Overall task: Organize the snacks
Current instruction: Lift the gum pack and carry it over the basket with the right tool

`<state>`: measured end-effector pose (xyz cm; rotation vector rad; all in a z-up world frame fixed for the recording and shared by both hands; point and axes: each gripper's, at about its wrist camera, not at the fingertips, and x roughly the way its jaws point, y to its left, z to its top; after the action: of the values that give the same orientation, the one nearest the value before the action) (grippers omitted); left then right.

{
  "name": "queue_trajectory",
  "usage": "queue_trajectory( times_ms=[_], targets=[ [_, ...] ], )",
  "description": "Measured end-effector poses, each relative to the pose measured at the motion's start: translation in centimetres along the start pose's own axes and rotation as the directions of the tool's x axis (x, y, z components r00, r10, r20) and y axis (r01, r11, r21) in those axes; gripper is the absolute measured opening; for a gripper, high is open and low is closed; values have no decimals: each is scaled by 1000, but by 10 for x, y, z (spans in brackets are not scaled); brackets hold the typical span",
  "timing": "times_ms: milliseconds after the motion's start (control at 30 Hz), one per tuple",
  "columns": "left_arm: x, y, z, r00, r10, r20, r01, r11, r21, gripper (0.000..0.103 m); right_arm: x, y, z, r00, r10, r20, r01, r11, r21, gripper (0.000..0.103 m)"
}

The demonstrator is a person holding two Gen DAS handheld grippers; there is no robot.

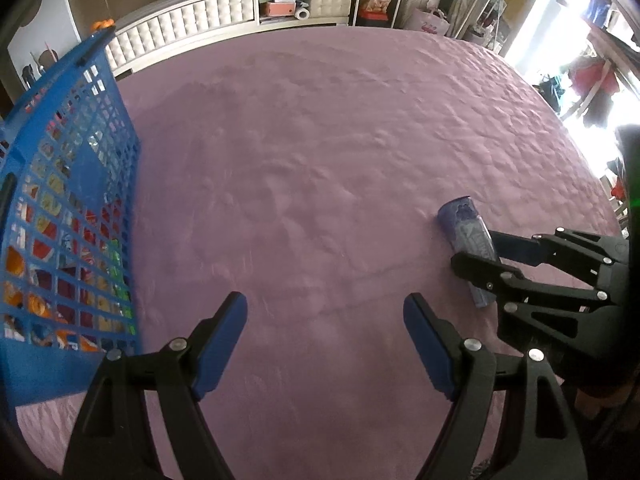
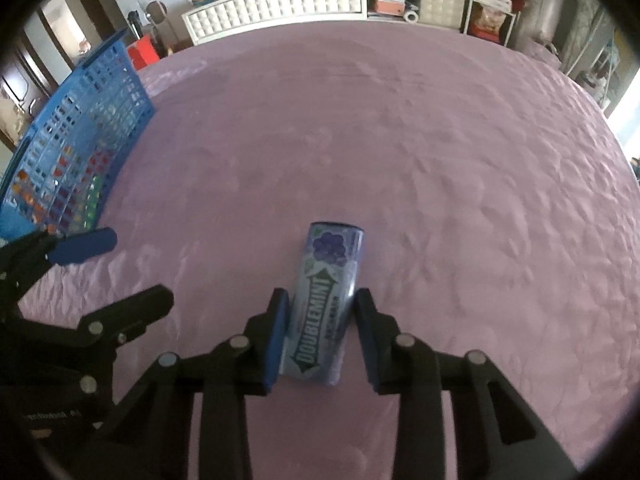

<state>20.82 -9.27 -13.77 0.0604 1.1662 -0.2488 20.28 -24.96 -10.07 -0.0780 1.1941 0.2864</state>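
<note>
A purple Doublemint gum bottle (image 2: 326, 304) lies on its side on the purple bedspread (image 2: 400, 140). My right gripper (image 2: 322, 304) straddles the bottle; its left pad touches the bottle, and whether the right pad touches it I cannot tell. The bottle (image 1: 466, 230) and the right gripper (image 1: 486, 254) also show at the right of the left wrist view. My left gripper (image 1: 325, 312) is open and empty above bare bedspread, just right of the blue mesh basket (image 1: 86, 152). The basket (image 2: 76, 140) holds several colourful snack packs.
A white tufted headboard with shelves (image 1: 208, 20) stands beyond the bed's far edge. A metal rack (image 2: 492, 0) with boxes stands at the back right. A bright window (image 1: 560, 20) is at the right.
</note>
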Motion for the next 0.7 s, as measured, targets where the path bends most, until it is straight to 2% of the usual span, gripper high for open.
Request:
queue_trajectory(
  times_ms=[200,400,600,700],
  targets=[
    [-17,-3,-4,1000,-9,25,9,1000,-4,79,-25,11,-3,998,27,55,-27,1000,7,36],
    [-56,-7,-1,994,-30,103,31,1000,-5,79,-69,16,-6,989,35,144,-35,999,-7,35],
    [-110,1,-5,975,-75,208,79,997,-14,79,-112,37,2,970,56,235,-46,998,-47,35],
    [-130,11,-8,970,-51,239,57,998,-19,79,-129,54,8,959,83,271,-63,995,-81,35]
  ],
)
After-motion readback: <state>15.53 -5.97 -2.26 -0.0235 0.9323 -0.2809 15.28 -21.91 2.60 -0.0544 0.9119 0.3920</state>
